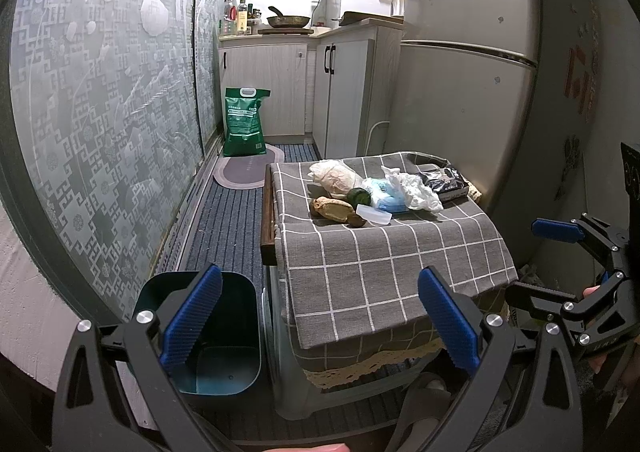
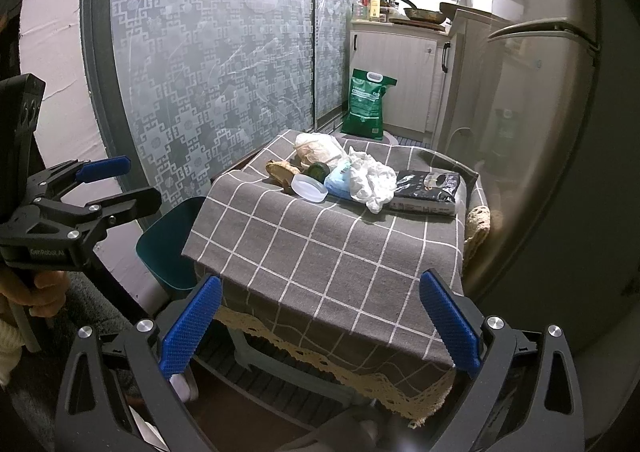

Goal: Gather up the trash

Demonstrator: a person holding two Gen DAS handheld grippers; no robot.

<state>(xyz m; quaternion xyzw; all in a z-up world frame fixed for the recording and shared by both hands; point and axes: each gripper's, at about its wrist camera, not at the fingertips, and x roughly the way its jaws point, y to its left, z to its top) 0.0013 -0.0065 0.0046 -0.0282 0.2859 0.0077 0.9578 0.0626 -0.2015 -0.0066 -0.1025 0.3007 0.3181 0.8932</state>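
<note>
A small table under a grey checked cloth (image 1: 380,260) (image 2: 340,248) carries a pile of trash at its far end: a crumpled white bag (image 1: 334,175) (image 2: 318,149), brown peel (image 1: 330,208) (image 2: 280,170), a green fruit piece (image 1: 357,195) (image 2: 317,171), a clear lid (image 1: 374,215) (image 2: 309,189), a blue pack (image 1: 386,200) (image 2: 338,184), white crumpled plastic (image 1: 416,189) (image 2: 372,177) and a black packet (image 1: 446,180) (image 2: 428,187). A dark teal bin (image 1: 218,344) (image 2: 172,240) stands on the floor left of the table. My left gripper (image 1: 320,320) and right gripper (image 2: 320,326) are both open and empty, short of the table's near edge.
A frosted patterned glass door (image 1: 104,119) runs along the left. A fridge (image 1: 472,51) stands right of the table. A green sack (image 1: 244,121) leans on the far cabinets beside a floor mat (image 1: 244,169). A striped rug (image 1: 224,228) covers the floor.
</note>
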